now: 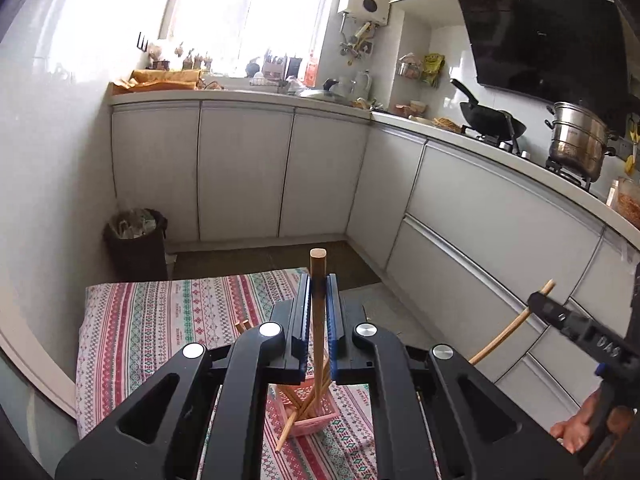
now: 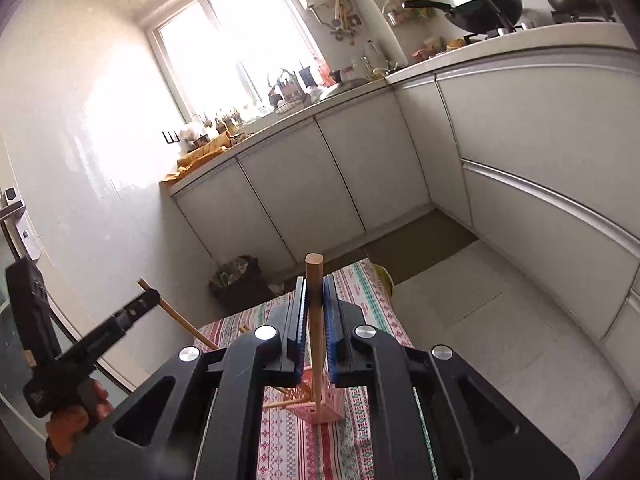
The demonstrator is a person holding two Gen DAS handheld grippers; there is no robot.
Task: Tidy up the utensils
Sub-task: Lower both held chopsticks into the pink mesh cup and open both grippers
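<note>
- The pink basket (image 1: 308,412) is partly hidden behind the left gripper (image 1: 319,304).
- The right gripper (image 1: 538,300) is cut off at 3 o'clock.
- The things by the window (image 1: 192,60) are too small to tell.

The right gripper (image 2: 315,298) is clamped on a wooden chopstick (image 2: 315,320), held upright between its blue pads above a pink slotted basket (image 2: 325,410) that stands on a table with a patterned cloth (image 2: 360,432); more chopsticks (image 2: 290,398) lean out of the basket's left side. At far left the left gripper (image 2: 146,300), carried by a hand (image 2: 76,420), grips a second chopstick (image 2: 180,318) slanting down toward the table. White cabinets (image 2: 320,176) run behind, with a dark bin (image 2: 240,284) on the floor beside them.
</note>
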